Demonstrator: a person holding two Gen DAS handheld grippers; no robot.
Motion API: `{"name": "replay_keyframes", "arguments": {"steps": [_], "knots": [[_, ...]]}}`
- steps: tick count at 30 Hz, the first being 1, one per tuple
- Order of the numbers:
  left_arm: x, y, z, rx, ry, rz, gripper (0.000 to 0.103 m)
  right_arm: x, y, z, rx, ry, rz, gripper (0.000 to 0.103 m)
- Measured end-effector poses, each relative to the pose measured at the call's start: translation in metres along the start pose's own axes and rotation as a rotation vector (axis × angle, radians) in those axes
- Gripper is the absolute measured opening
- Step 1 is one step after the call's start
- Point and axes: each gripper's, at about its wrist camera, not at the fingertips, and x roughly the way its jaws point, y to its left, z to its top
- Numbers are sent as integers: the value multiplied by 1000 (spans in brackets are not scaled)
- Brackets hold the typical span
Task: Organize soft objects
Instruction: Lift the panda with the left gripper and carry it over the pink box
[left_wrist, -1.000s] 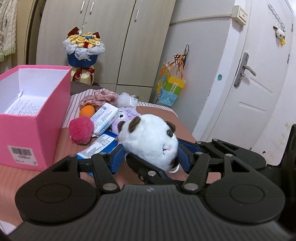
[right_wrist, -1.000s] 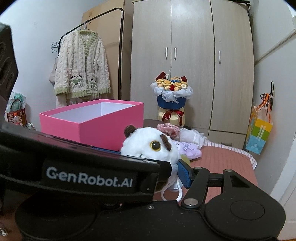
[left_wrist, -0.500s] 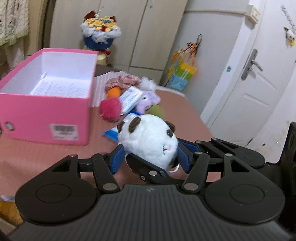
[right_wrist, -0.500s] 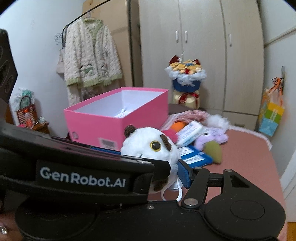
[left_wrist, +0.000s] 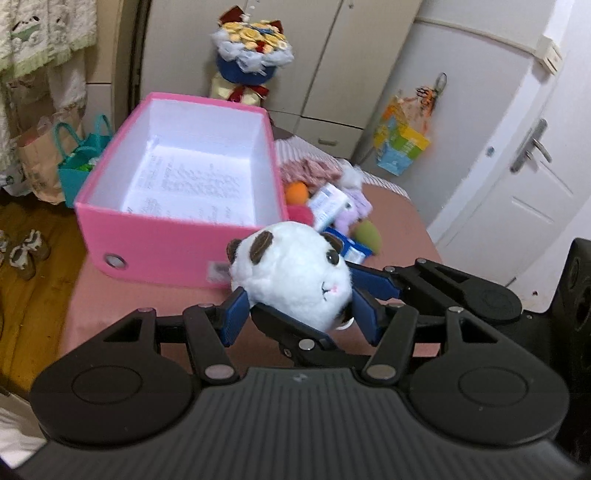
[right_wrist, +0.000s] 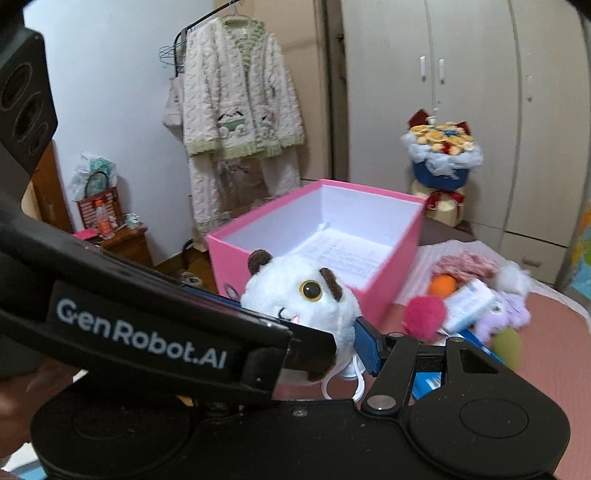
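From the left wrist, the left gripper (left_wrist: 301, 312) is clamped on one white plush toy (left_wrist: 291, 278), blue pads pressing its sides. A second black gripper's fingers reach in from three o'clock and touch the toy too. One open pink box (left_wrist: 177, 236) sits at eleven o'clock, paper lining its floor.

From the right wrist, the right gripper (right_wrist: 332, 343) has the same toy (right_wrist: 299, 299) between its fingers, though whether it squeezes I cannot tell. At three o'clock lie one pink pompom (right_wrist: 424, 317), one orange ball (right_wrist: 443, 285), one green ball (right_wrist: 508, 347), blurred.
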Motion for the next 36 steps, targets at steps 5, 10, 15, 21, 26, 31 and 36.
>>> {"name": "replay_keyframes", "arguments": {"steps": [5,10,15,21,26,31,36], "knots": [[-7,14,33,-2,-42,29,59,15,10,32,-32,-48,6,66],[9,28,72,3,-55,7,59,38,6,62,-46,-88,-26,66],[46,50,108,-31,-49,-12,59,83,-28,92,33,-42,-5,66],[106,79,144,-121,25,-45,59,139,-60,110,14,25,11,66],[155,94,157,-174,91,-48,58,188,-95,116,8,139,49,66],[180,108,155,-214,138,-59,58,211,-105,106,-37,180,63,66],[189,114,158,-226,132,-77,58,218,-94,104,-176,166,-7,69]]}}
